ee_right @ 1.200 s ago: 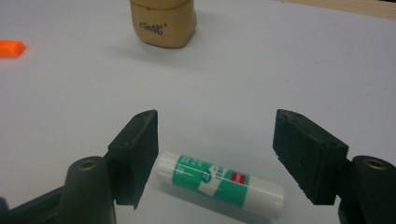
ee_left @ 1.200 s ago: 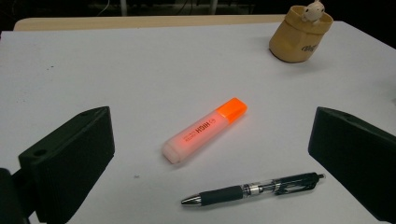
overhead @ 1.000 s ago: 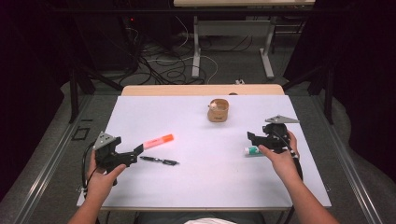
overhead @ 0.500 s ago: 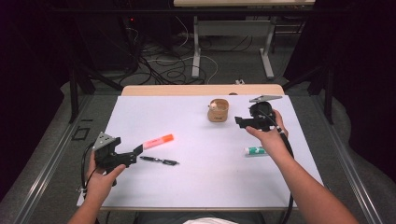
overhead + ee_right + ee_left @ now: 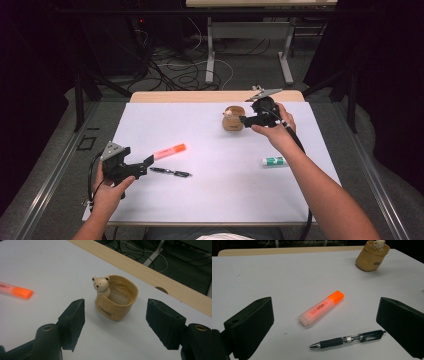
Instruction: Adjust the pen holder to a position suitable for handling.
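Grippers are held over a white counter point(image 5: 210, 200) by a person whose forearms enter from the near edge. The right gripper point(image 5: 243, 120) is seen at the far side, its jaws spread wide and pointed at a tan cup point(image 5: 232, 119) with a small bear figure point(image 5: 101, 285) perched on its rim; the cup stands upright just ahead of the jaws and is untouched, with open space on either side in the right gripper view (nothing is gripped). The left gripper point(image 5: 149, 161) is held low near the left front of the counter, its jaws also set wide apart and empty. An orange highlighter point(image 5: 169, 151) lies flat just beyond them, and a black pen point(image 5: 170, 172) lies nearer the person, both framed between the jaws in the left gripper view. A small white and green tube point(image 5: 274, 161) is seen lying on the counter beside the right forearm, well apart from the cup.
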`<act>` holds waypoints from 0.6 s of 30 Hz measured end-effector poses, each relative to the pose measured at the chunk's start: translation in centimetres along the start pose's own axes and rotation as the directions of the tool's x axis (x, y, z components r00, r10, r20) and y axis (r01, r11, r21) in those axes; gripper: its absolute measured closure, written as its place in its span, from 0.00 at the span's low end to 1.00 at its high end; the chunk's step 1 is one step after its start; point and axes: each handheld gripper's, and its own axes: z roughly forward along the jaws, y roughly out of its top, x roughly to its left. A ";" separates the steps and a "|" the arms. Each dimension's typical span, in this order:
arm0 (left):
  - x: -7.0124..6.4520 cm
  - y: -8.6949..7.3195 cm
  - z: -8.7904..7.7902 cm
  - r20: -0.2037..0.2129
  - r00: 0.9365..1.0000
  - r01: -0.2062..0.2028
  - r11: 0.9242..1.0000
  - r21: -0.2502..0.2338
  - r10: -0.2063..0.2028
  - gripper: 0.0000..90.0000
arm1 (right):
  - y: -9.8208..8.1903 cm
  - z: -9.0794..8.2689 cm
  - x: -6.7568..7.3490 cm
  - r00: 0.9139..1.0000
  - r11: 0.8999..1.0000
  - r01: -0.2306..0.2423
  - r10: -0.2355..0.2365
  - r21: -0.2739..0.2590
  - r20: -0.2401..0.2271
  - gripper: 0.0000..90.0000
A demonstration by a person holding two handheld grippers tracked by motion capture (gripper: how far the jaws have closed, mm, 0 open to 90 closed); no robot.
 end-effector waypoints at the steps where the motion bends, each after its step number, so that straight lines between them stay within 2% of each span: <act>1: 0.0 0.0 0.0 0.000 1.000 0.000 1.000 0.000 0.000 0.02 | 0.2 0.3 0.2 1.000 1.000 0.022 -0.022 0.004 0.005 0.36; 3: 0.1 0.0 0.0 -0.003 1.000 -0.005 1.000 -0.001 0.005 0.02 | 0.4 1.0 0.4 0.999 0.999 0.054 -0.054 0.011 -0.001 0.39; 9: 0.1 0.0 0.0 0.000 1.000 0.002 1.000 0.002 -0.002 0.02 | 0.6 3.2 0.9 0.997 0.997 0.058 -0.055 0.052 -0.059 0.43; 12: 0.1 0.0 0.1 0.000 1.000 -0.001 1.000 0.003 0.001 0.02 | 0.7 4.2 0.9 0.996 0.995 0.079 -0.076 0.067 -0.056 0.44; 13: 0.1 -0.1 0.1 0.002 1.000 -0.001 1.000 0.004 0.001 0.02 | 0.7 4.6 0.8 0.994 0.994 0.091 -0.088 0.054 -0.061 0.44; 18: 0.3 -0.1 0.1 -0.002 1.000 0.003 1.000 0.009 -0.003 0.02 | 0.5 6.3 0.8 0.993 0.993 0.094 -0.088 0.074 -0.081 0.48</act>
